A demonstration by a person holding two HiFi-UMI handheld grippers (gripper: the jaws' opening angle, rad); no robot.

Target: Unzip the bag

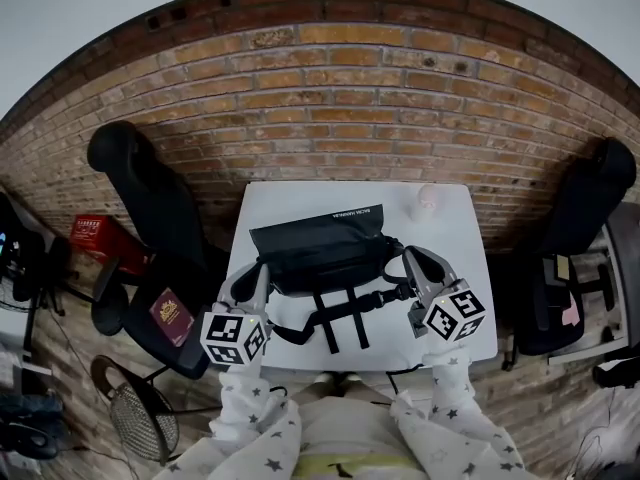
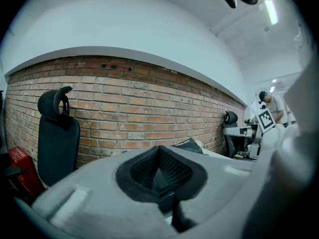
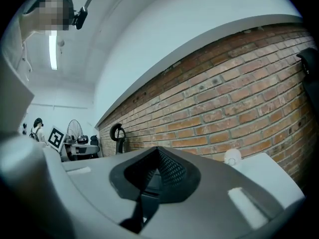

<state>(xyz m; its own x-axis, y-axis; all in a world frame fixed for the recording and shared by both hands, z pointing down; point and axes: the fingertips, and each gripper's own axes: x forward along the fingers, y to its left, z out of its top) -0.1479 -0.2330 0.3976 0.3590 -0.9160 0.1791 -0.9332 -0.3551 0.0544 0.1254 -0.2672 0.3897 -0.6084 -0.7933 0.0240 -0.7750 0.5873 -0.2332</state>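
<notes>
A black bag point(image 1: 320, 248) lies flat on the white table point(image 1: 460, 238), its straps trailing toward the front edge. My left gripper point(image 1: 252, 276) hovers by the bag's left end and my right gripper point(image 1: 422, 260) by its right end. Seen from the left gripper view, the jaws point(image 2: 158, 171) are shut pad to pad with nothing visible between them, and a corner of the bag point(image 2: 187, 144) shows beyond. The right gripper view has its jaws point(image 3: 158, 171) shut too, with nothing seen between them. Both point roughly level at the brick wall.
A small white object point(image 1: 428, 200) stands at the table's back right, also visible in the right gripper view point(image 3: 232, 157). Black office chairs flank the table, left point(image 1: 150, 208) and right point(image 1: 590, 208). A dark red book point(image 1: 170, 315) lies on the left chair's seat.
</notes>
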